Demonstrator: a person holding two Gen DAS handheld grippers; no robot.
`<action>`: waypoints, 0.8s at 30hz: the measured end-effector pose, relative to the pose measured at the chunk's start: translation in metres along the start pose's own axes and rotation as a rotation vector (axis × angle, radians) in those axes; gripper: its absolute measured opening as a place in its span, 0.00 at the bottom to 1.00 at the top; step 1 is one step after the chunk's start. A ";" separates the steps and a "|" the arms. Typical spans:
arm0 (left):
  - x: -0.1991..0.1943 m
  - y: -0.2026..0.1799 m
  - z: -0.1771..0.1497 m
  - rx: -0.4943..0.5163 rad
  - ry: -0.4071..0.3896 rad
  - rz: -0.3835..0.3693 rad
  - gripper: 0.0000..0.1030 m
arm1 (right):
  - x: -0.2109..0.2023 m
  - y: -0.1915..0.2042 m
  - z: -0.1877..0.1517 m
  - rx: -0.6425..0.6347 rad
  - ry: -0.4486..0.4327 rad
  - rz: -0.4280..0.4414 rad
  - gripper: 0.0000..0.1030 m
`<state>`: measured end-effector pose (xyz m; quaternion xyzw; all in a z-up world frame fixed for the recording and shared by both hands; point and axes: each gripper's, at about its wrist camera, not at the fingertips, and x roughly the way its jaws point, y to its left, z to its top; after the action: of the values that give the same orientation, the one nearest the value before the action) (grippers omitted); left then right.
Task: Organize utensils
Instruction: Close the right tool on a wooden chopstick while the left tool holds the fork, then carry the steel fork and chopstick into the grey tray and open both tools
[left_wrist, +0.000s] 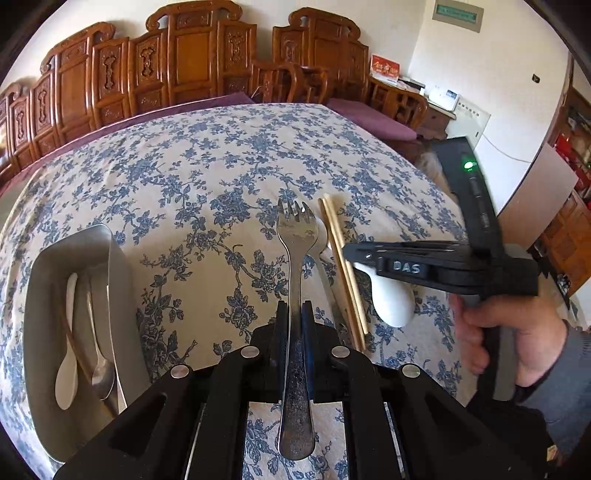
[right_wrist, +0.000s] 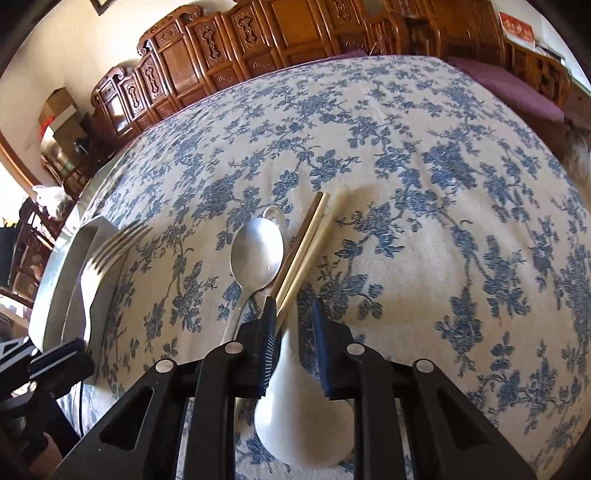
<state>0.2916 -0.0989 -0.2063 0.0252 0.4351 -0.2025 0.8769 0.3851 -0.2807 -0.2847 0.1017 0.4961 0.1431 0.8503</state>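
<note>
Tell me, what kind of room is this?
Probably a home dining or living room: a table under a blue floral tablecloth, carved wooden chairs along the wall, and a metal tray holding spoons.

A home dining room, as I see it.
Carved wooden chairs (left_wrist: 192, 62) line the far wall behind my worktop's blue-flowered cloth (left_wrist: 207, 162); purple cushions (left_wrist: 369, 118) lie far right.

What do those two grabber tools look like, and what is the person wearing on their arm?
Both are black plastic. The left gripper has flat fingers with blue pads and round silver bolts on its frame. The right gripper has a pistol-style handle, raised letters reading DAS on its side and a small green light. Its ribbed finger pads look dark blue. The sleeve is grey-blue.
</note>
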 end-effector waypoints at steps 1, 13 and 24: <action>-0.002 0.001 0.001 -0.002 -0.004 -0.002 0.06 | 0.000 0.001 0.000 -0.004 0.001 0.000 0.21; -0.018 0.012 0.005 -0.020 -0.044 0.000 0.06 | -0.006 0.016 0.004 -0.023 -0.005 -0.023 0.05; -0.047 0.028 0.010 -0.050 -0.094 0.036 0.06 | -0.033 0.043 0.011 -0.066 -0.095 0.015 0.05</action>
<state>0.2838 -0.0594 -0.1674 0.0015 0.3978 -0.1767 0.9003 0.3736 -0.2519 -0.2388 0.0842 0.4495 0.1607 0.8747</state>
